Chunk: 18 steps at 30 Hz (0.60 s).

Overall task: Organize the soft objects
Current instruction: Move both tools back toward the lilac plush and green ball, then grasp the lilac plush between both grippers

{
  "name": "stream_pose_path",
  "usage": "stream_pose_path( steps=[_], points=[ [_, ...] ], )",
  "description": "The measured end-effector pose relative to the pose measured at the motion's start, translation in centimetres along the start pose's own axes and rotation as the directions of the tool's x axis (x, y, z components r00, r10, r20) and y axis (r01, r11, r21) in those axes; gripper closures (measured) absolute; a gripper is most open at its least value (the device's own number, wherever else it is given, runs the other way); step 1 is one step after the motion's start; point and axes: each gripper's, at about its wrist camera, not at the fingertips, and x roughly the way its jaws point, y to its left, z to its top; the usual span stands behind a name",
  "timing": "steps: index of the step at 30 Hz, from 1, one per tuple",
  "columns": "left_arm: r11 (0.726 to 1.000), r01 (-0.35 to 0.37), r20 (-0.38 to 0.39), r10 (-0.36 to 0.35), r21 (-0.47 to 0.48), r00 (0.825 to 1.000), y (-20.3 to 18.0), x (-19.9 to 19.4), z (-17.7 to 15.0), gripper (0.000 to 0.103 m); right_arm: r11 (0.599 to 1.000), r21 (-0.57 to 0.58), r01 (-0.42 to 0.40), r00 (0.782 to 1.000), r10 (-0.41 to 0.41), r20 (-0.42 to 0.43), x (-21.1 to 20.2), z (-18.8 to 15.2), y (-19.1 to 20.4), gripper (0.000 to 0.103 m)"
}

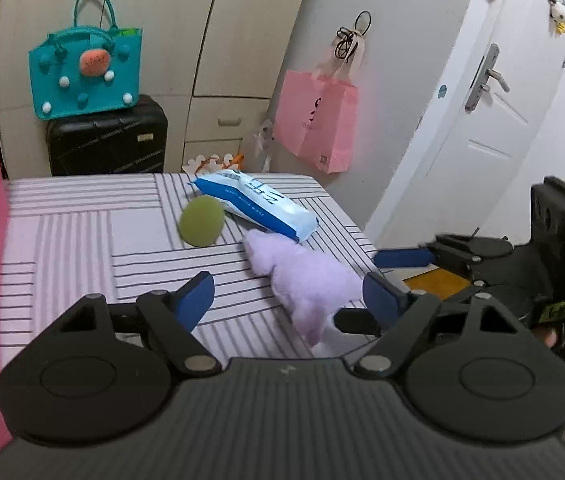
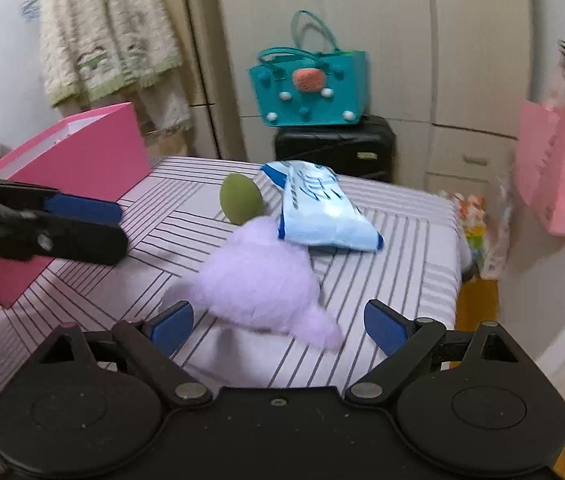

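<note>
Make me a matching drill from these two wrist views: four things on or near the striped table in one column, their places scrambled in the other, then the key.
Things:
1. purple plush toy
2. green ball
3. blue-and-white packet
4. teal bag

Places:
A. on top of the black suitcase
B. lying at the far side of the striped table, beside the ball
C. nearest the open right gripper, just ahead of its fingers
D. on the table between the plush and the pink box

Pairs: 1-C, 2-D, 3-B, 4-A
</note>
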Motion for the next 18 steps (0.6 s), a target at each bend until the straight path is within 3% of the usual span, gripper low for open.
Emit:
stream_pose_path(
  steps=[5, 11, 14, 18],
  points=[
    [1.0, 0.006, 0.007, -0.006, 0.0, 1.0, -0.5, 1.8, 0.2, 0.028, 0.994, -0.09, -0.066, 0.998, 0.066, -0.004, 1.1, 0.5, -0.5, 0.009],
    [1.0, -0.023, 0.002, 0.023, 0.003, 1.0, -1.0, 4.0, -0.1, 0.042, 0.982, -0.143, -0.122, 0.992, 0.123, -0.002, 1.9, 0.5, -0.1, 0.01],
    [0.999, -0.033, -0.012, 0.033, 0.0, 0.999, -1.0, 4.6, -0.4, 0.045, 0.978, -0.147, -0.148, 0.989, 0.147, -0.015, 2.2, 0.4, -0.1, 0.015],
    [0.999, -0.011, -0.042, 0.009, -0.049, 0.999, -0.6, 5.1, -0.8, 0.055, 0.978, -0.134, -0.16, 0.987, 0.158, -0.026, 2.8, 0.0, 0.0, 0.031]
  ],
)
